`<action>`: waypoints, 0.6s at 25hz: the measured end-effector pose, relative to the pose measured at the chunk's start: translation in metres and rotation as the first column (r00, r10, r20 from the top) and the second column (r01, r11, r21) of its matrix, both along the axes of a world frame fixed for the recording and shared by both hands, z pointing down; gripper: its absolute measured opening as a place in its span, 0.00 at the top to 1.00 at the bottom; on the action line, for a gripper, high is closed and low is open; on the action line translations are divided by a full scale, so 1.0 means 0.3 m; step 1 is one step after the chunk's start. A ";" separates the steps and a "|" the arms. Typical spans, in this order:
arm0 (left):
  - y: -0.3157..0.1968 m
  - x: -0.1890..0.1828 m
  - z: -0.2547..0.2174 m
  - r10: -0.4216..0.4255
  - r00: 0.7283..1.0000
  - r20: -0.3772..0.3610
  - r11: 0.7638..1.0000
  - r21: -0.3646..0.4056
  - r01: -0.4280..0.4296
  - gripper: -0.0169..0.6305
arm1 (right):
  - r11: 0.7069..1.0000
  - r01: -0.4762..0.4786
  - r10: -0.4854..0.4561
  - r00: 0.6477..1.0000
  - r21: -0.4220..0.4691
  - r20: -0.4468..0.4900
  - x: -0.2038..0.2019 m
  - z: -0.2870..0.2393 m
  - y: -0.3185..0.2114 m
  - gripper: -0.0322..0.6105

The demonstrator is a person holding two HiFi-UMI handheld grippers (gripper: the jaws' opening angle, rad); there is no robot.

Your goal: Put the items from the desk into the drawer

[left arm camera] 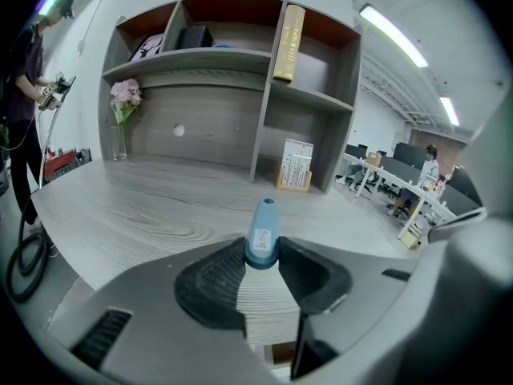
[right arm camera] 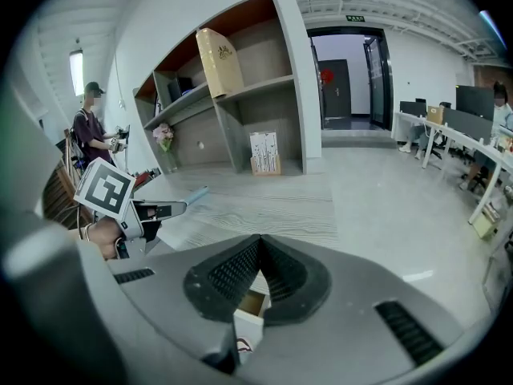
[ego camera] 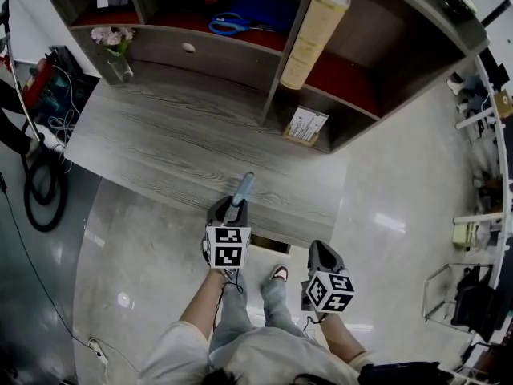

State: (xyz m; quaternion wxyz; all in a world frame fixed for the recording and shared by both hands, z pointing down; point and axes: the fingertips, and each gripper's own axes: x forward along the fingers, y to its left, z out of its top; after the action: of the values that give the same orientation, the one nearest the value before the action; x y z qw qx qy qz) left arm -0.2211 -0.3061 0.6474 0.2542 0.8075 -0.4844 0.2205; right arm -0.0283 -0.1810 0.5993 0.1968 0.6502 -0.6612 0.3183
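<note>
A slim light-blue tube [left arm camera: 263, 229] with a small label sticks out forward from my left gripper [left arm camera: 261, 257], whose pads are shut on its base. In the head view that gripper [ego camera: 238, 205] hovers over the front edge of the grey wood desk [ego camera: 176, 143], the tube [ego camera: 244, 185] pointing toward the shelves. My right gripper [ego camera: 322, 253] hangs off the desk's front right corner, jaws shut with nothing between them [right arm camera: 258, 243]. Below it, the top of an open white drawer [right arm camera: 248, 305] shows its wooden inside. The drawer [ego camera: 268, 247] sits just under the desk edge.
A shelf unit at the back of the desk holds blue scissors [ego camera: 232, 25], a tall yellow box [ego camera: 314, 30] and a small printed card stand [ego camera: 304, 125]. A vase of flowers [ego camera: 116, 50] stands back left. A person [left arm camera: 32, 70] stands left of the desk; cables [ego camera: 44, 191] lie on the floor.
</note>
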 end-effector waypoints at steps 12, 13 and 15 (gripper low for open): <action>0.120 0.008 -0.090 -0.011 1.000 0.017 1.000 0.004 0.011 0.76 | 0.998 0.026 -0.026 1.000 0.057 -0.002 0.024 -0.084 0.018 0.95; 0.135 0.012 -0.096 -0.011 1.000 0.019 1.000 0.001 0.011 0.76 | 0.998 0.027 -0.027 1.000 0.061 -0.002 0.030 -0.090 0.022 0.95; 0.162 0.022 -0.111 -0.010 1.000 0.023 1.000 0.003 0.010 0.77 | 0.997 0.030 -0.030 1.000 0.069 -0.001 0.042 -0.103 0.029 0.95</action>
State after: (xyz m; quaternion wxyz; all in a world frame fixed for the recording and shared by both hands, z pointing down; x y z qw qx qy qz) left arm -0.2146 -0.2576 0.6140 0.2484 0.8029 -0.4917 0.2279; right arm -0.0157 -0.1723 0.5683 0.1791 0.6468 -0.6813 0.2922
